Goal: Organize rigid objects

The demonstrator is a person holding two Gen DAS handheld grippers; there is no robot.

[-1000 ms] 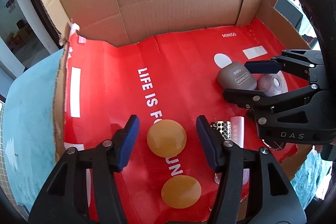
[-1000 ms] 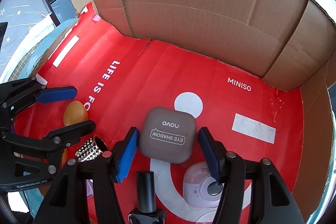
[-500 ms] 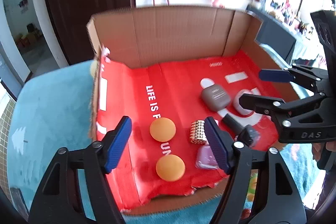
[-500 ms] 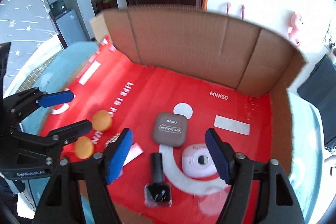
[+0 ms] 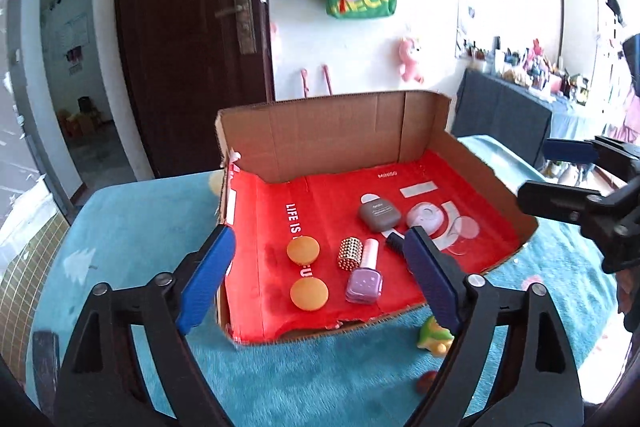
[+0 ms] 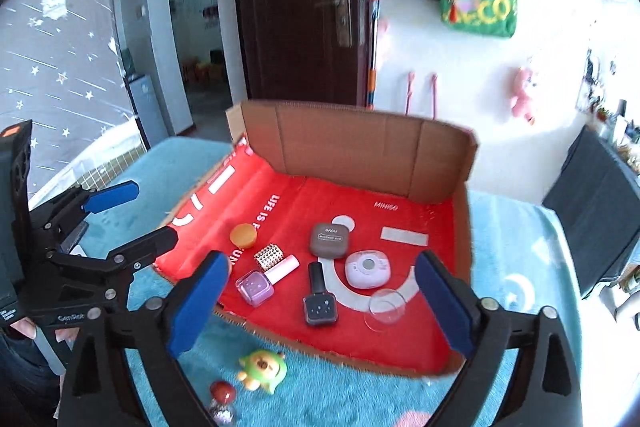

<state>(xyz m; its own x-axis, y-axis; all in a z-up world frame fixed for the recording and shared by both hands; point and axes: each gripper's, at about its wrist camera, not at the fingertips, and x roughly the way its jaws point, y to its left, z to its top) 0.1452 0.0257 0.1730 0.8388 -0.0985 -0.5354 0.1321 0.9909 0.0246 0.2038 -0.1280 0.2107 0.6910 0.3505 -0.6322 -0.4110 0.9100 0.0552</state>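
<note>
An open cardboard box (image 5: 340, 139) with a red floor holds two orange discs (image 5: 303, 250), a studded gold cylinder (image 5: 350, 253), a purple polish bottle (image 5: 365, 281), a black polish bottle (image 6: 319, 301), a grey eye shadow case (image 5: 379, 213), a pale round compact (image 5: 425, 217) and a clear glass dish (image 6: 385, 309). My left gripper (image 5: 318, 235) hovers above the box's near left corner, its jaws opening with nothing between them. My right gripper (image 6: 322, 259) hangs over the near edge on the right, jaws also opening and empty.
The box rests on a teal fleece blanket (image 5: 120, 227). A green toy figure (image 6: 262, 369) and a small red thing (image 6: 222, 391) lie on the blanket just before the box. A dark door (image 5: 192, 27) stands behind, a dark cabinet (image 6: 592, 207) at right.
Both grippers have drawn back and up out of the box while their jaws spread wider. The orange disc and the grey case that sat between the fingers now lie well below them.
</note>
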